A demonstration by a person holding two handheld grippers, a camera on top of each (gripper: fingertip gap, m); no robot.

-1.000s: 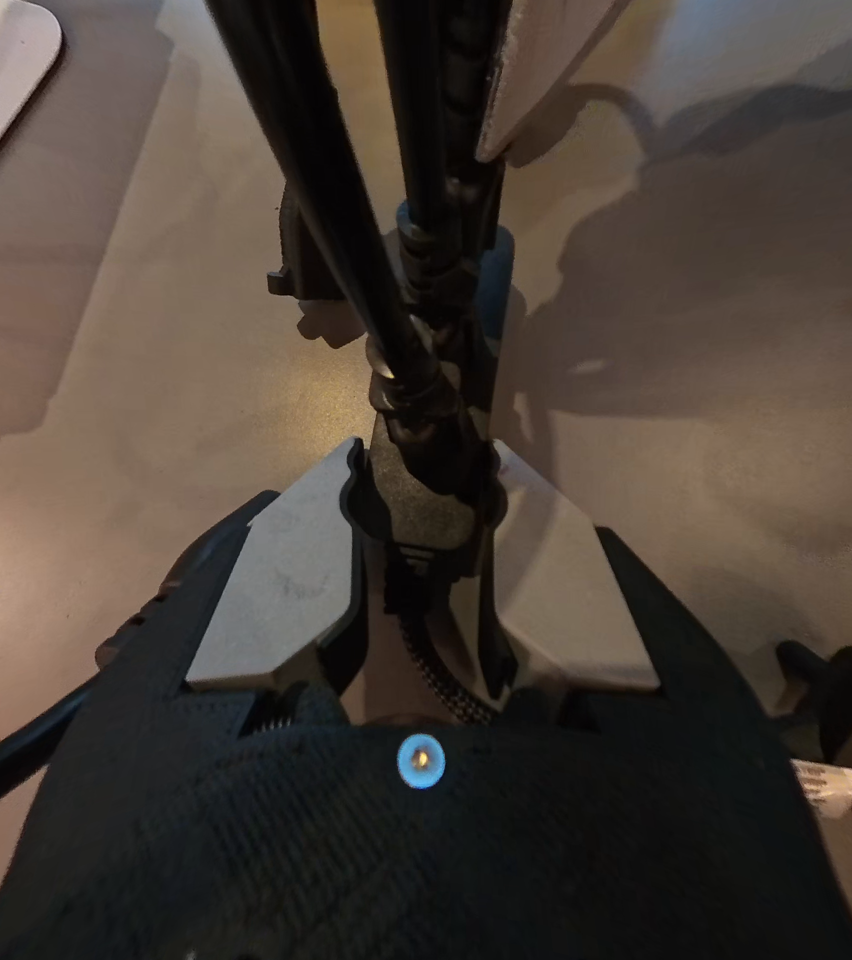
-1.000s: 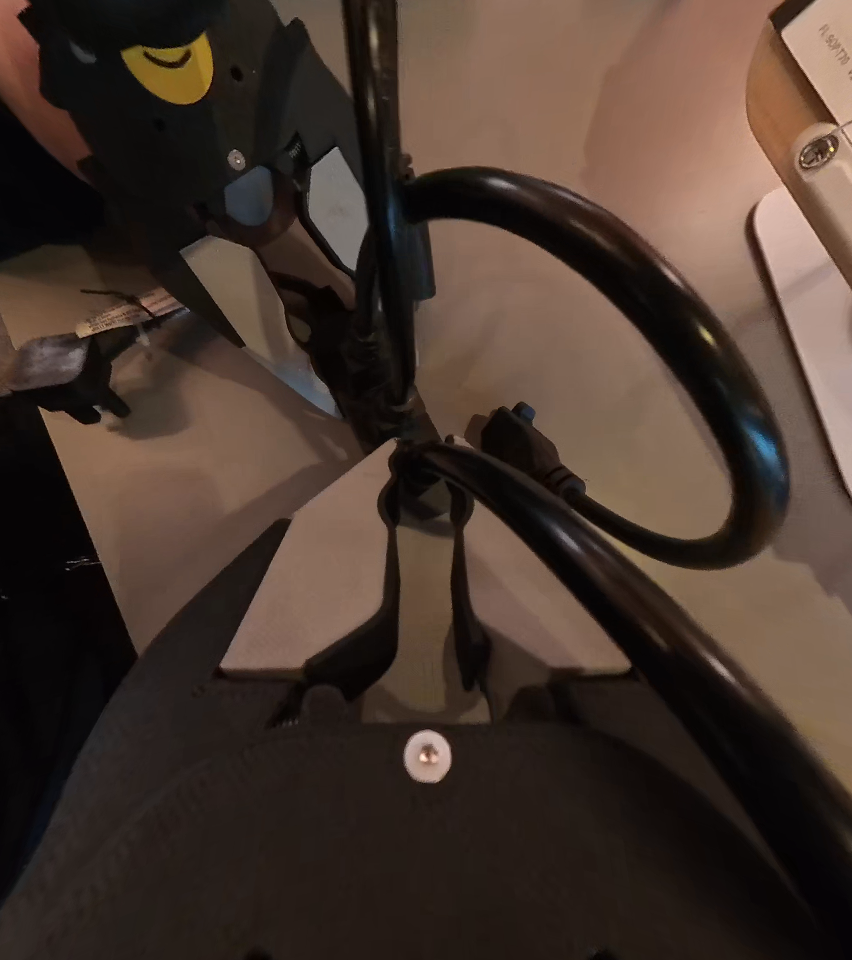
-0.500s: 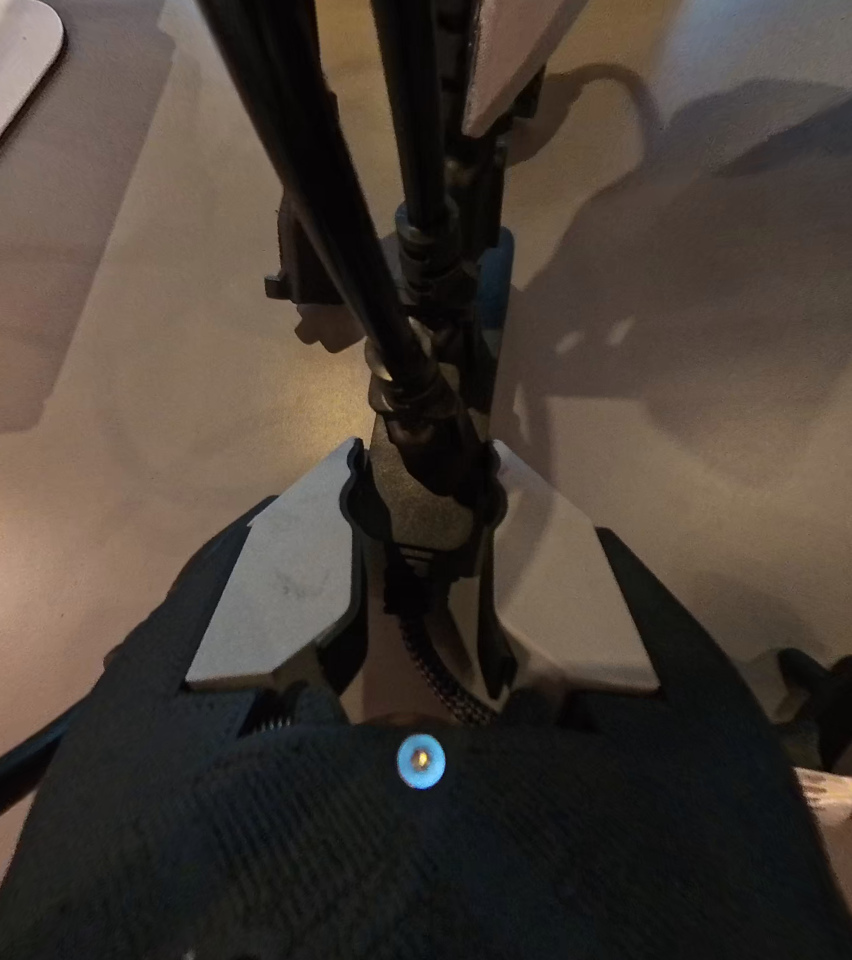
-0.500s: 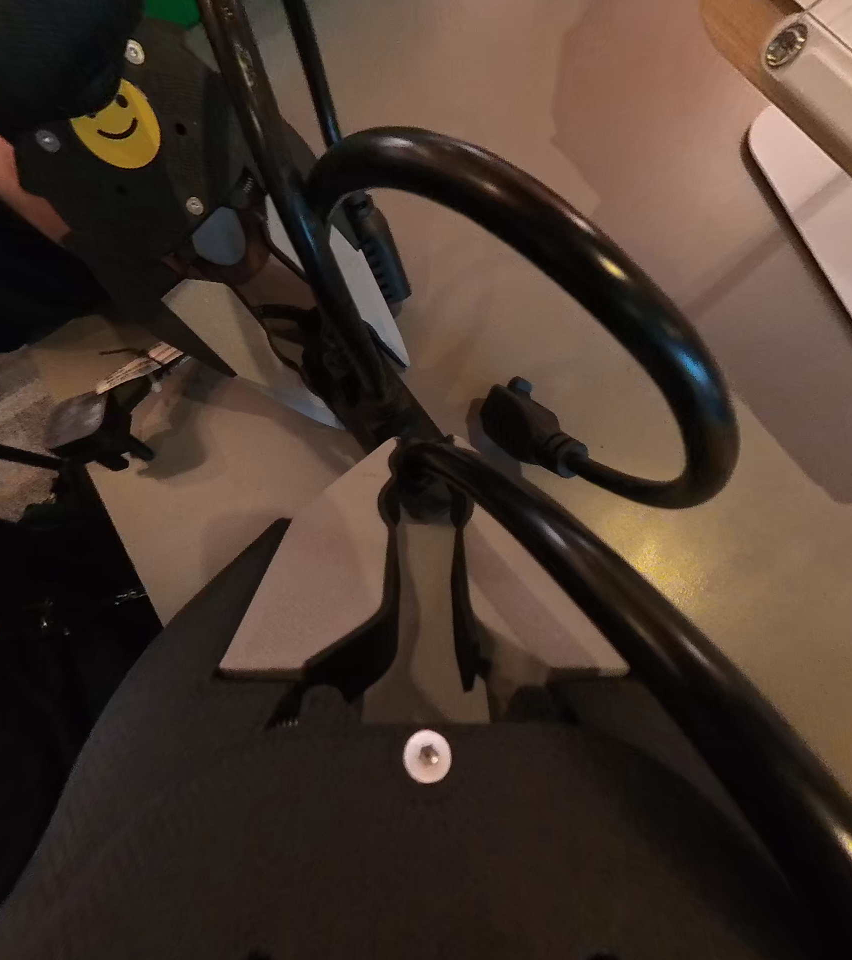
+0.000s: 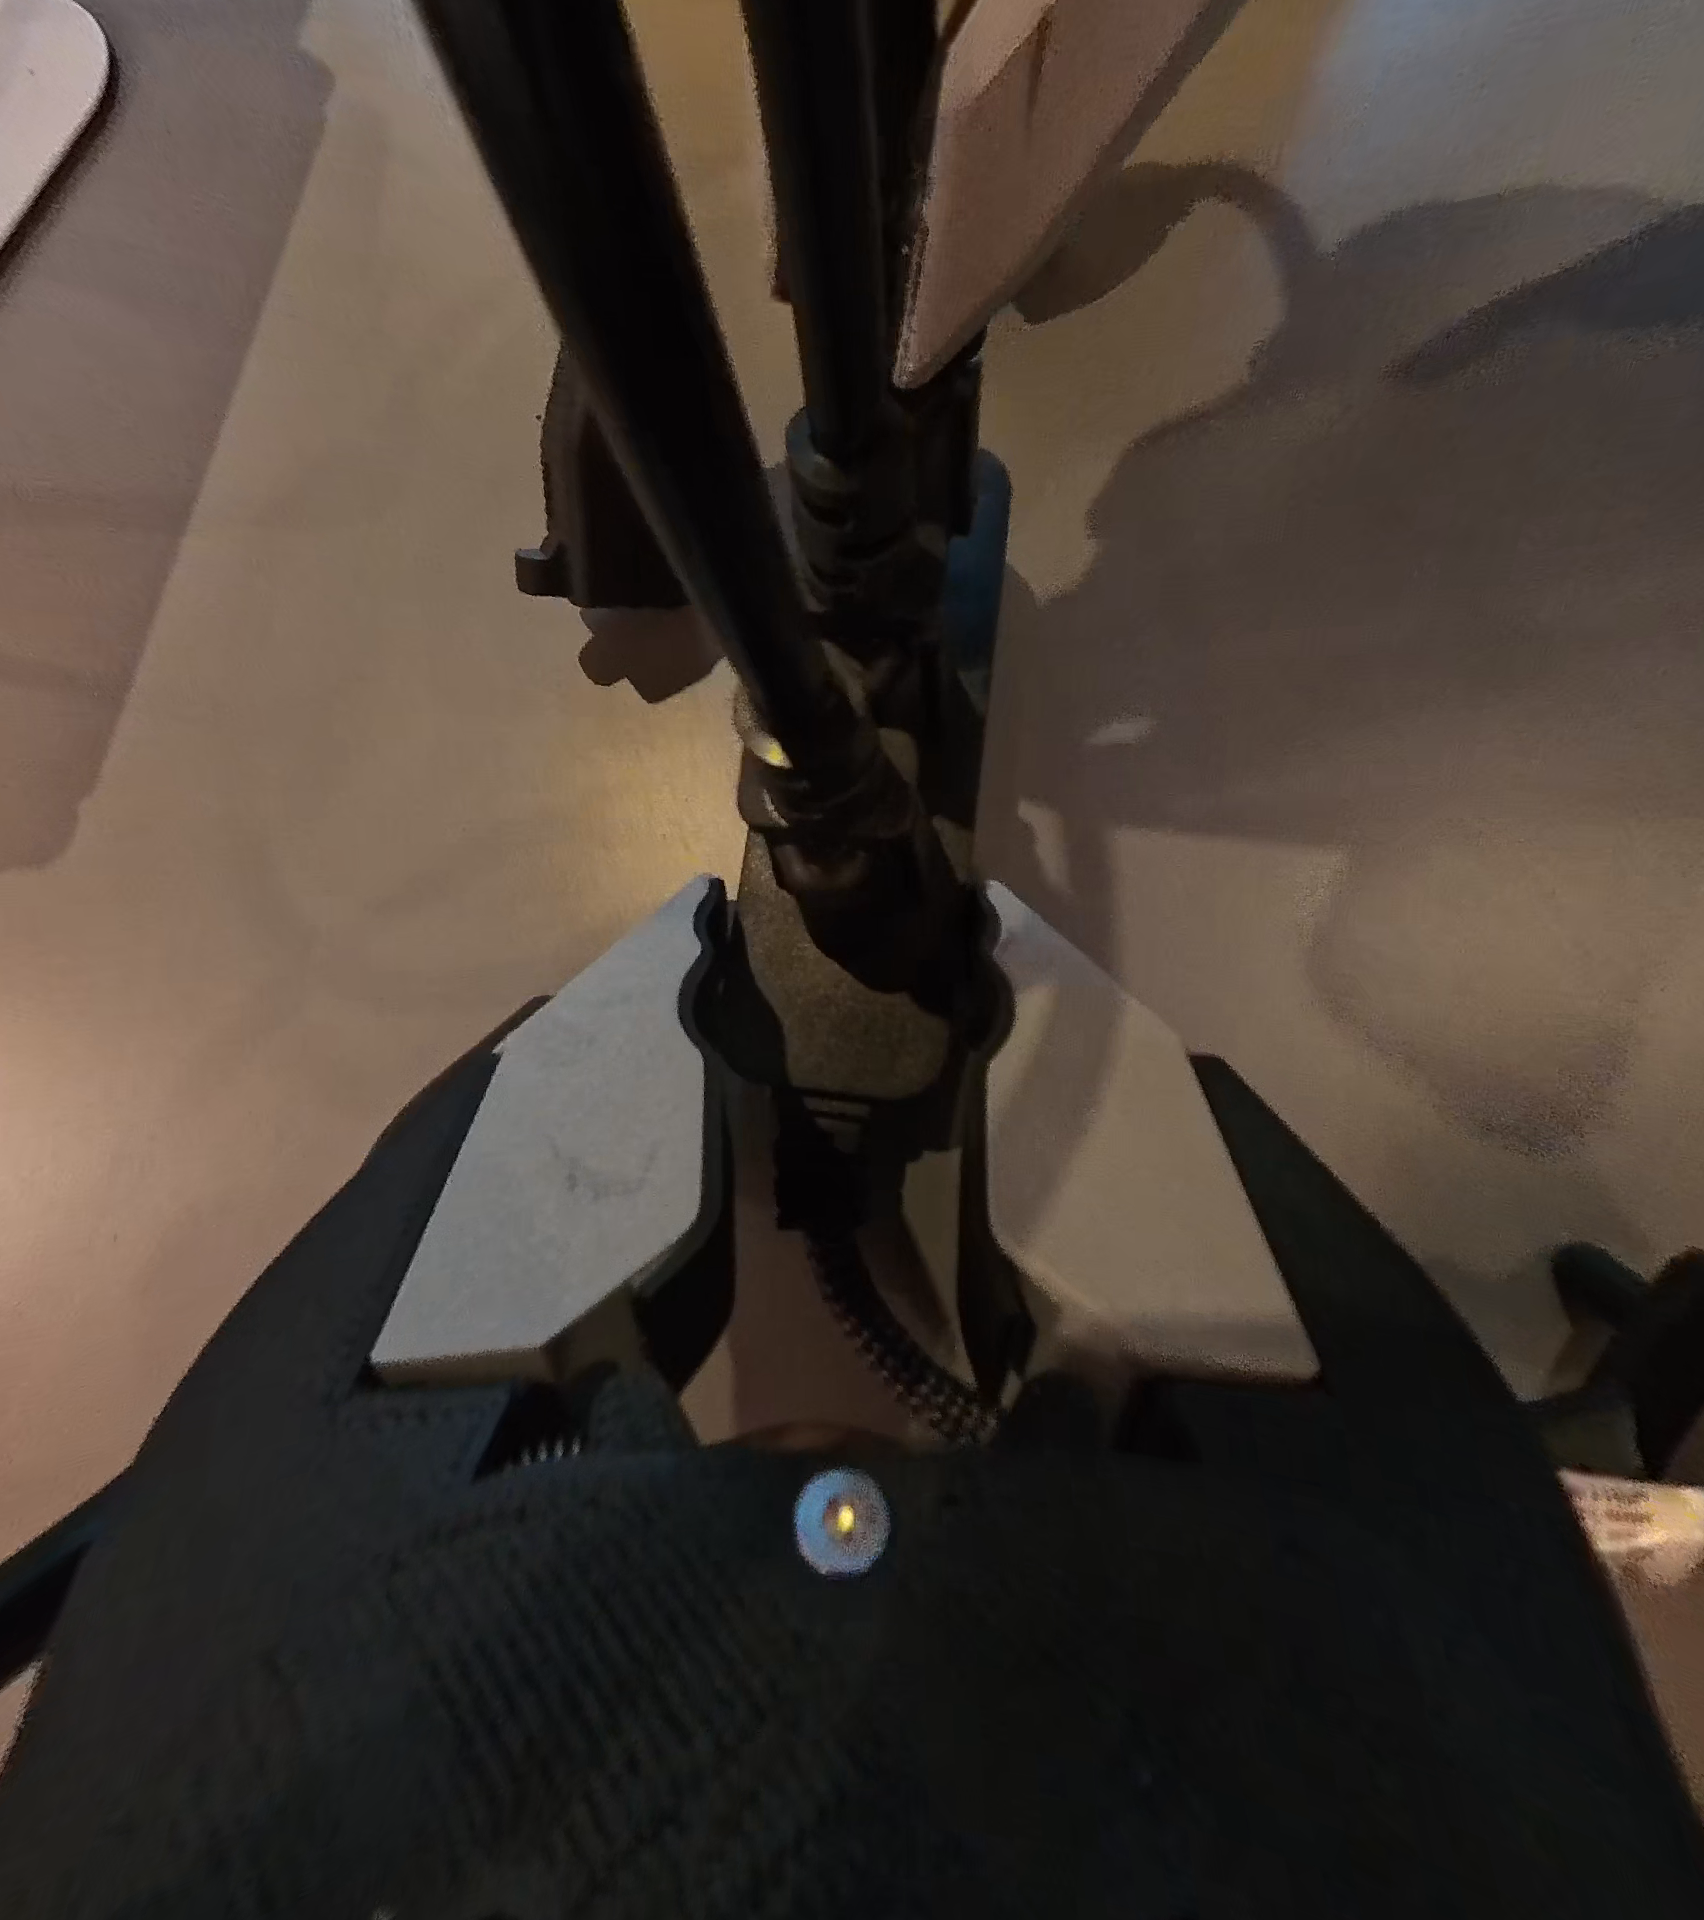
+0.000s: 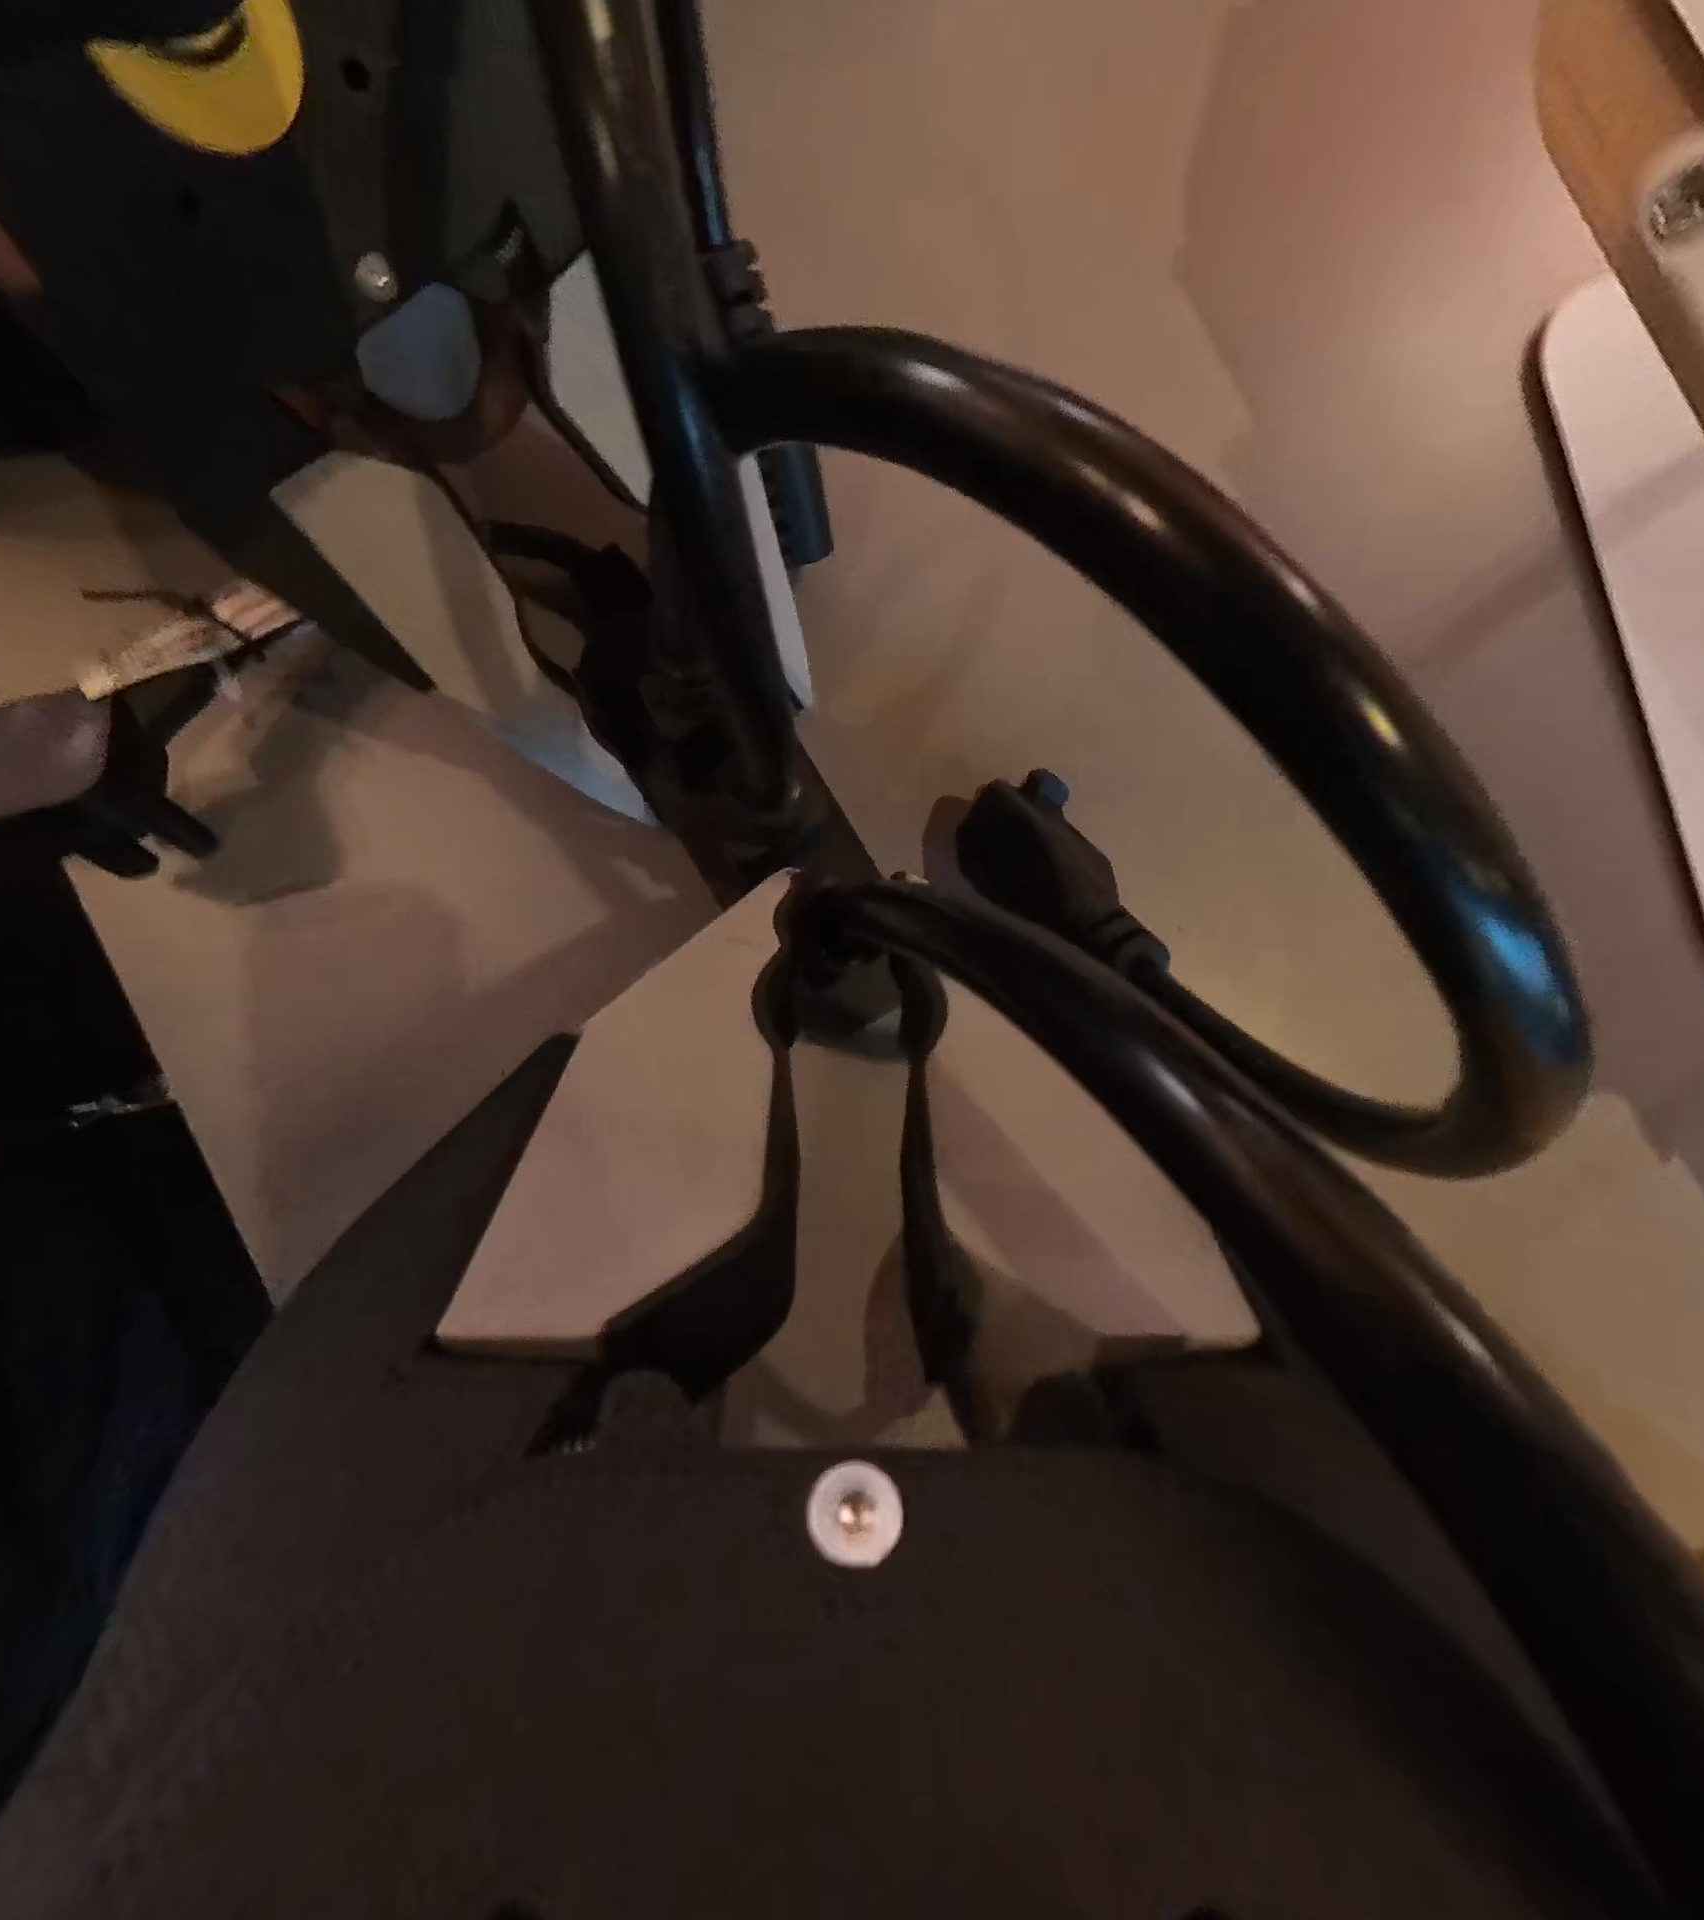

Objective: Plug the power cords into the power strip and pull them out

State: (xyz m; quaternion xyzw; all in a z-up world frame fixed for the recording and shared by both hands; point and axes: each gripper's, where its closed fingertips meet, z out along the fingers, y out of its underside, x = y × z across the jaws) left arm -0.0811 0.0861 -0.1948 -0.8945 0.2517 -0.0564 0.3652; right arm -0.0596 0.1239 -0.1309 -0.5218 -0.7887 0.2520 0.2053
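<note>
Left gripper (image 5: 848,935): jaws clamped on the end of a black power strip (image 5: 832,997), a pad pressed against each side; its braided lead runs back between the fingers.
Right gripper (image 6: 848,940): jaws closed on a black plug (image 6: 843,971) at their tips; its thick cord (image 6: 1243,1132) sweeps off toward 4 o'clock.
Where the parts sit: seen from the left wrist, plugs and cords (image 5: 827,582) rise from the strip toward 12 o'clock, with a right fingertip (image 5: 983,239) near 1 o'clock.
Step in hand: probably pulling a plug from the strip, or seating it; I cannot tell which.
Doing it well: hold the strip steady and move the plug straight along its pins, without twisting.
Snags: a looped cord (image 6: 1347,707) arches at 2 o'clock and ends in a loose connector (image 6: 1030,862) just beside the right jaws.
Open room: bare tabletop (image 5: 308,935) lies at 9 o'clock in the left view.
Edges: a pale stand base (image 6: 1637,644) sits at 3 o'clock in the right view; the tabletop edge drops away at 8 o'clock.
</note>
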